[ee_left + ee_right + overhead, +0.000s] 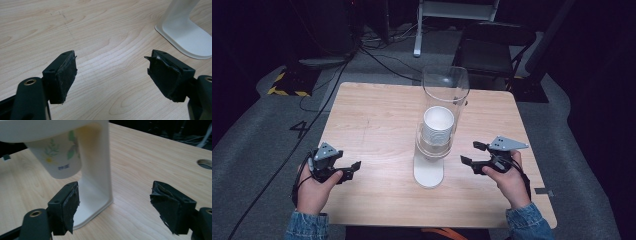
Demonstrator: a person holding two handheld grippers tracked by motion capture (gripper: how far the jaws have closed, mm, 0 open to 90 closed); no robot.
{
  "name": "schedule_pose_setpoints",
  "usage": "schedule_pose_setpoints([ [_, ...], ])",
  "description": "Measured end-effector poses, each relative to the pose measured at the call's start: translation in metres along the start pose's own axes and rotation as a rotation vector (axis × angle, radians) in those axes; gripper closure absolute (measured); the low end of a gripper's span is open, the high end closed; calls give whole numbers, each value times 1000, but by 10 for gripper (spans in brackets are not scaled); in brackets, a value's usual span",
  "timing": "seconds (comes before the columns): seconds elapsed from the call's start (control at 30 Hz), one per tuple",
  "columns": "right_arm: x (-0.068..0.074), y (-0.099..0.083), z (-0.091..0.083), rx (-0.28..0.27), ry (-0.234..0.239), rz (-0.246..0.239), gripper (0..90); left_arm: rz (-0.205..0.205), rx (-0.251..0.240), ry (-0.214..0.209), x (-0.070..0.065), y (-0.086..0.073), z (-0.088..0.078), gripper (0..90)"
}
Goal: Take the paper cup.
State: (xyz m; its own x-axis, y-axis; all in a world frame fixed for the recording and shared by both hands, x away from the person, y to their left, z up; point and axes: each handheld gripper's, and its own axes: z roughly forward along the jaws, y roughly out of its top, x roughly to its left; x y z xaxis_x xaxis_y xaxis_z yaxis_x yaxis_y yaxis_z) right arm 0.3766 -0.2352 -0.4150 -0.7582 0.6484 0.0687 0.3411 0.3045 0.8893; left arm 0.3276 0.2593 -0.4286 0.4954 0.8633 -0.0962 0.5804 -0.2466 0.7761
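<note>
High view: looks forward and down from above the person's side of the table (pixel 377 115), far enough back to take in all four edges and the floor beyond the far edge.
Left gripper view: rides low on the left gripper (pixel 111 72), close over the tabletop, facing across the bare wood toward the white stand (pixel 186 37), whose base enters at its upper right.
Right gripper view: rides on the right gripper (pixel 115 207), close and low, facing the stand's upright and the paper cup (pixel 60 157) hanging from it, with the table's far edge behind.
Shared: all three see the stand's base and the wood around it, near the table's middle.
</note>
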Motion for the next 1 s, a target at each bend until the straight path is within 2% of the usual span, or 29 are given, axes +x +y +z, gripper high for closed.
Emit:
schedule_pose_setpoints([
  [0.13, 12, 2, 7, -3, 57, -13, 227, 4, -1, -4, 0, 1, 2, 226],
  [0.17, 18, 2, 11, -5, 84, -17, 224, 6, 0, -4, 0, 1, 2, 226],
  [0.33, 28, 3, 20, 6, 119, -32, 211, 2, 4, -7, -1, 1, 3, 226],
  [0.43, 38, 2, 31, 15, 156, -42, 203, 0, 7, -9, -2, 1, 4, 224],
  [0.63, 47, 3, 47, -15, 151, -31, 178, 6, 8, -10, -2, 1, 4, 223],
  [0.77, 52, 3, 54, -20, 152, -41, 175, 5, 6, -5, -1, 0, 3, 222],
  [0.87, 56, 4, 60, -29, 130, -37, 172, 7, 6, -4, -1, 0, 3, 221],
  [0.93, 58, 2, 66, -41, 98, -29, 171, 12, 7, -3, -1, 0, 4, 219],
  [1.0, 59, 2, 68, -44, 95, -26, 171, 10, 7, -3, -1, 0, 4, 218],
])
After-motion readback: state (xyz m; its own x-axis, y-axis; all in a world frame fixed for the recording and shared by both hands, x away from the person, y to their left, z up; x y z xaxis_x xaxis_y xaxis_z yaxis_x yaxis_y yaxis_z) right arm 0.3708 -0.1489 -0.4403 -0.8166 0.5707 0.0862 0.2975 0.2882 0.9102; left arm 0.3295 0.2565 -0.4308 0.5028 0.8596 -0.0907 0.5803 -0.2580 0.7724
